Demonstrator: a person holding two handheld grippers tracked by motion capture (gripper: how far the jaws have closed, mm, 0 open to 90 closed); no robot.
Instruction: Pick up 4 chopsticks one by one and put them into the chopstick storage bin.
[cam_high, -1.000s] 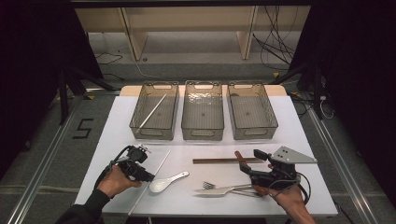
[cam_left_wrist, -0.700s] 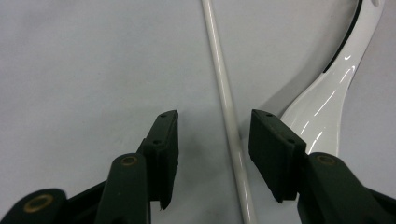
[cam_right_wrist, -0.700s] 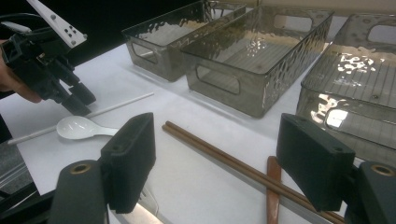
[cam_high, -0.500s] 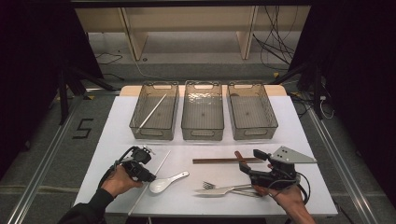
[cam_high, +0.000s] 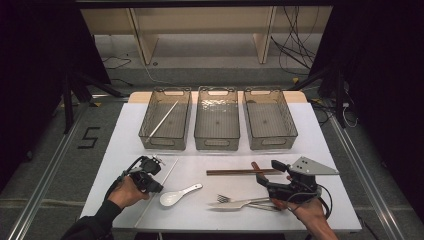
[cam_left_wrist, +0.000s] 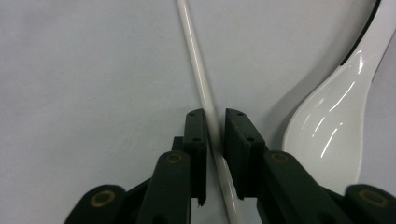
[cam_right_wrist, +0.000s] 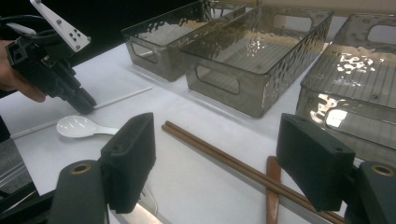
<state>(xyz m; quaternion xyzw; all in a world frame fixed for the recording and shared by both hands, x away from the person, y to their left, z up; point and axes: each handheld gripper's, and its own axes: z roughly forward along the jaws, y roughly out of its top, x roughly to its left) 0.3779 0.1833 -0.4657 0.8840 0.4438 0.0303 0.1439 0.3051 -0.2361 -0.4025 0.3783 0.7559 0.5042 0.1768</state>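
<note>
Thin, glossy white chopstick (cam_left_wrist: 198, 79), round in section, lying flat on the white table (cam_high: 320, 150) at about 7 o'clock of the high view, slanting from 7 up toward 1 (cam_high: 167, 177). Just beside it, toward 3 o'clock, a white ceramic spoon (cam_high: 176, 196), bowl near the stick, handle pointing toward 2 o'clock.

Left gripper (cam_left_wrist: 215, 128) tipped steeply down onto the stick, gripped from behind by the left hand (cam_high: 126, 191), forearm entering from 7 o'clock. Jaws just now drawn in around the chopstick, one pad on each side and close against it; pressing firmly or a hair apart, cannot tell from the left gripper view.

Right gripper (cam_right_wrist: 224, 158) held low and roughly level at 5 o'clock of the high view (cam_high: 272, 175), right hand (cam_high: 307, 210) beneath it, jaws spread wide with nothing between them. Ahead of it a pair of brown chopsticks (cam_high: 242, 172), side by side, and a brown wooden utensil (cam_right_wrist: 272, 186) crossing under them. Below those, a metal fork (cam_high: 240, 201) and other metal cutlery overlapping it.

Three smoky clear bins in a row at 12 o'clock. Left bin (cam_high: 150, 135): one white chopstick (cam_high: 163, 119) leaning diagonally. Middle bin (cam_high: 216, 142) and right bin (cam_high: 270, 142): bare floors.
</note>
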